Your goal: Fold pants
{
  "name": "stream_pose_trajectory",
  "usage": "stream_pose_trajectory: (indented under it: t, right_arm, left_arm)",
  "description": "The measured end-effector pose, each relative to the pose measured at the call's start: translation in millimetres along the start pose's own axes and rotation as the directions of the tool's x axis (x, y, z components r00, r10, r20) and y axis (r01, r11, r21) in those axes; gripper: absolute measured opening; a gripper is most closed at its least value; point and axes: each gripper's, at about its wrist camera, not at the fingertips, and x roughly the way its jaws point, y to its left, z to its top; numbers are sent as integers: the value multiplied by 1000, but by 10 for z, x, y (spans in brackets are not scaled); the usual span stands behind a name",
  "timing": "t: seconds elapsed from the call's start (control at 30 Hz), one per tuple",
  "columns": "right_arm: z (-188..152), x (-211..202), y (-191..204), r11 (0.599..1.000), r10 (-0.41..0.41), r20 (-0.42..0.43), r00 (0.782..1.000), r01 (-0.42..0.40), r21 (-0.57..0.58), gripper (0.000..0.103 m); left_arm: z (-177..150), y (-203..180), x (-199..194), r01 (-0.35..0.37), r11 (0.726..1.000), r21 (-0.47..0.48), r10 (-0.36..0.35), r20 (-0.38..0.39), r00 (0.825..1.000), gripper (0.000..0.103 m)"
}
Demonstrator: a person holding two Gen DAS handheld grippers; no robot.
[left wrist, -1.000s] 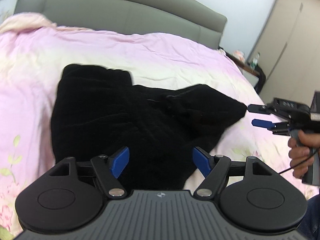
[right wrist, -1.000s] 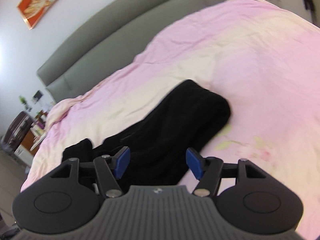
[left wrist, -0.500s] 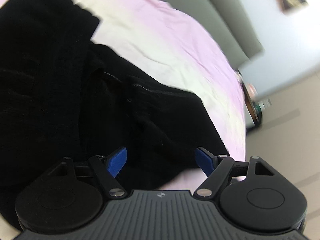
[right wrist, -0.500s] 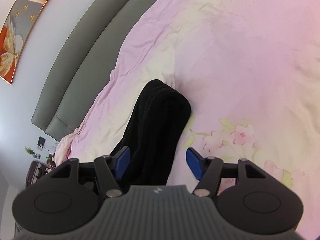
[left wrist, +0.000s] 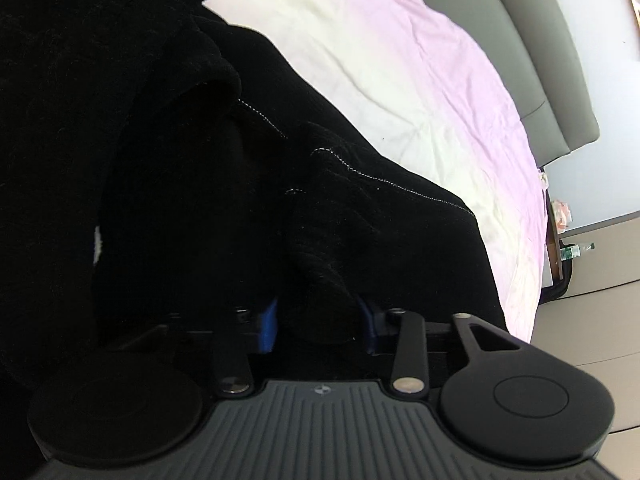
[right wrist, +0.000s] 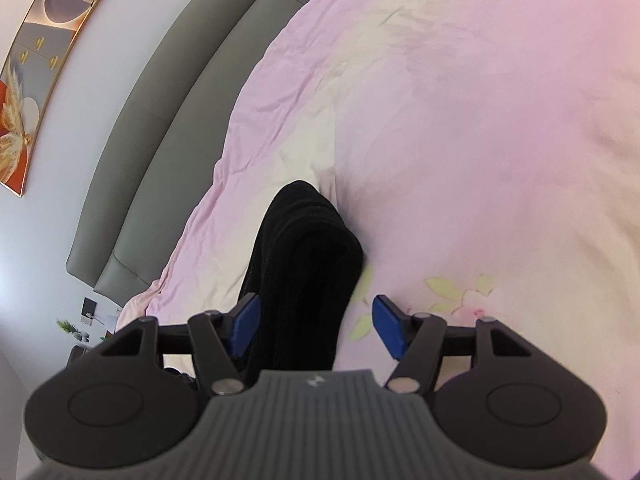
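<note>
Black pants lie crumpled on a pink bed cover and fill most of the left wrist view. My left gripper is pressed into the cloth, its blue pads closing on a bunched fold of the pants between them. In the right wrist view a narrow end of the pants stretches away over the cover. My right gripper is open, with this cloth lying between its pads, nearer the left pad; the pads do not touch it.
The pink and cream bed cover spreads far and right. A grey padded headboard runs along the far edge, with a painting above. A nightstand with a bottle stands beside the bed.
My left gripper dropped down onto the pants and its pads narrowed around a fold of cloth. My right gripper moved closer to the pants end and stayed open.
</note>
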Motion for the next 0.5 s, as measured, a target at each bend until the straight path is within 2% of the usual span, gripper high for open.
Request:
stream_pose_trajectory:
  t: [0.03,0.07,0.1,0.13,0.17,0.2,0.27,0.4,0.5]
  right_arm:
    - [-6,-3,-1,1000,6,-1,1000,-6,4,60]
    - [-5,-6,-3,1000,13,-4,1000,-13,9,60]
    - [0,-15,-7,1000,22,-3,1000,-22,16,60]
    - [8,-19,-11,999,33,1,999,-33,21,60]
    - [14,-22,-7,999,37,7,999,-37,21,60]
    - [20,-16,6,999,35,15,999,-35,14,60]
    - [35,1,78,999,28,32,999,-27,-28,60]
    - [69,54,263,990,-21,95,995,34,-138,60]
    - [87,180,310,979,-89,107,990,106,-172,66]
  left_arm:
    - [-43,-4,-76,27,999,25,-28,36,999,40]
    - [-99,-15,-191,64,994,85,-73,98,993,40]
    - [-153,-60,-286,60,983,176,-86,147,985,40]
    - [-204,-127,-330,20,962,271,-70,179,981,40]
    - [-268,-198,-325,-37,928,371,-36,189,981,40]
    - [-308,-231,-257,-70,905,419,4,156,988,41]
    - [-328,-187,-97,-59,927,371,23,103,994,42]
    - [-260,-13,-151,-9,974,228,-15,103,995,50]
    - [-237,-25,-220,-15,973,232,-9,104,995,52]
